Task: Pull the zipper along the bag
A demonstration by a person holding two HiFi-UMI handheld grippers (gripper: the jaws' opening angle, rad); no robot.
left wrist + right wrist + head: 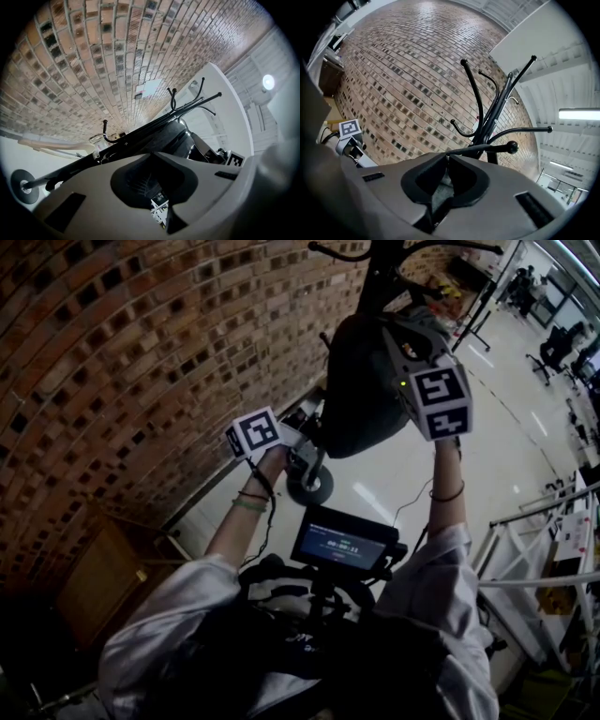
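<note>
Bag [361, 399], dark, hung on coat rack [487, 124], is flanked by left tongs [151, 157] fully closed and right tongs [446, 159] pinched narrowly on grey cloth [439, 190]; zipper unseen, pull judged unfinished.

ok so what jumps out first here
A black bag hanging on a coat rack, top centre in the head view, with the left gripper and right gripper raised to it. At left, a big brick wall; the right gripper pinches grey cloth.
</note>
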